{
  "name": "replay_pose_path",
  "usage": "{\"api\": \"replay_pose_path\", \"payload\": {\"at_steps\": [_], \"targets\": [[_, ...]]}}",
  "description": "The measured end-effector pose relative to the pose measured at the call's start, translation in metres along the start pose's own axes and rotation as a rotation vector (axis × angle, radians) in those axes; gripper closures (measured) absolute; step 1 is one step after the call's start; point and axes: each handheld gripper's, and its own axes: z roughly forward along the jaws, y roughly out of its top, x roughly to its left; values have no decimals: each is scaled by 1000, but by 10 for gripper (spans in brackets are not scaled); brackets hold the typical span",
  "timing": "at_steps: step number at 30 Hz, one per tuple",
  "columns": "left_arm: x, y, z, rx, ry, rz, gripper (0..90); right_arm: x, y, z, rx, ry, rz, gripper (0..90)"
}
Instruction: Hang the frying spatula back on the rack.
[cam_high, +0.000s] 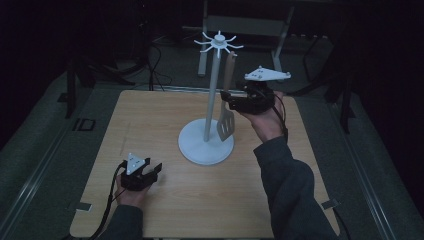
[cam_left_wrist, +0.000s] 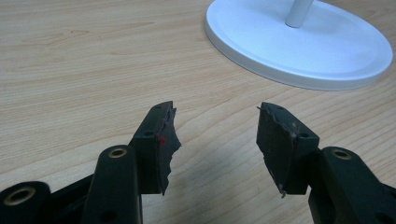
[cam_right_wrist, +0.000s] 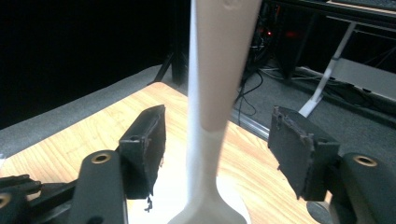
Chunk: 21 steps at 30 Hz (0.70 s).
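Your left gripper rested low on the wooden desk, near its front left, jaws wide with nothing between them, pointing toward the white stand's round base. Your right arm reached forward, holding the right gripper raised beside the stand's pole. Its jaws stood wide on either side of the hanging spatula's handle, not touching it.

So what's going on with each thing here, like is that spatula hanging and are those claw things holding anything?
Spatula: hanging from the rack's top, blade down, between open fingers, not gripped.
Rack: upright on the table.
Right gripper: raised, open around the spatula handle.
Left gripper: low over the table, open, empty.
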Motion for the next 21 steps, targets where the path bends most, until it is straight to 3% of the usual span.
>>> {"api": "replay_pose_path", "payload": {"at_steps": [21], "targets": [[0, 0, 0, 2, 0, -4, 470, -15, -24, -10, 0, -14, 38, 325]]}}
